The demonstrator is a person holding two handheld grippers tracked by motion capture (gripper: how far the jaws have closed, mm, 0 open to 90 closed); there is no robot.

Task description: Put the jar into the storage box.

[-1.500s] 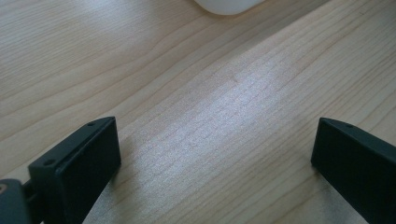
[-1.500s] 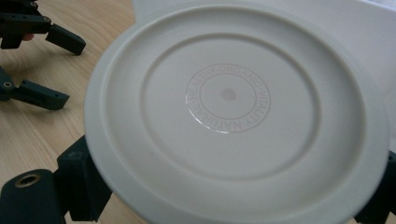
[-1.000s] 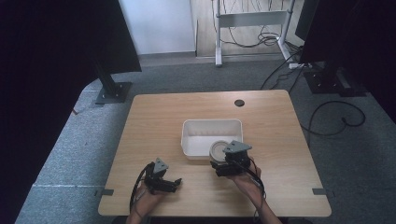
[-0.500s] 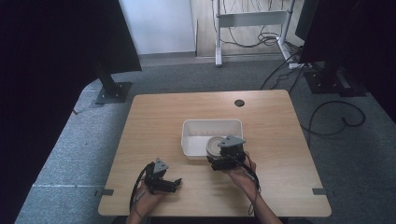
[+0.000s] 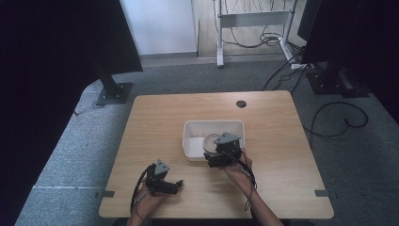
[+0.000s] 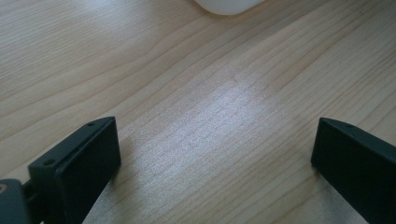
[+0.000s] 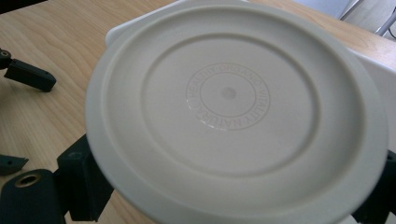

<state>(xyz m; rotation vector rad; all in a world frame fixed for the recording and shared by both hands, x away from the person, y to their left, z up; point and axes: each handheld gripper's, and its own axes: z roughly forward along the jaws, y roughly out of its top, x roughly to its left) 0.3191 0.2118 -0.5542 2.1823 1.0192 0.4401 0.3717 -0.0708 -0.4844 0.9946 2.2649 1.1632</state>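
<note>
A round cream lid (image 7: 233, 107) with embossed ring lettering is held flat between the jaws of my right gripper (image 7: 229, 186). In the high view that right gripper (image 5: 220, 153) holds the lid (image 5: 211, 141) over the front edge of a white rectangular bin (image 5: 192, 141) at the table's middle. My left gripper (image 5: 173, 185) rests low near the table's front left, open, with only bare wood between its fingers (image 6: 84, 158). The bin's corner (image 6: 229, 4) shows just past them.
The wooden table (image 5: 160, 122) has a round cable hole (image 5: 241, 103) at the back. Beyond it are a black monitor stand (image 5: 113, 92), desk legs and loose cables (image 5: 339, 117) on grey carpet. The left gripper (image 7: 28, 74) lies left of the lid.
My right gripper has carried the lid a little left and away, further over the bin's front edge. The left gripper has stayed put.
</note>
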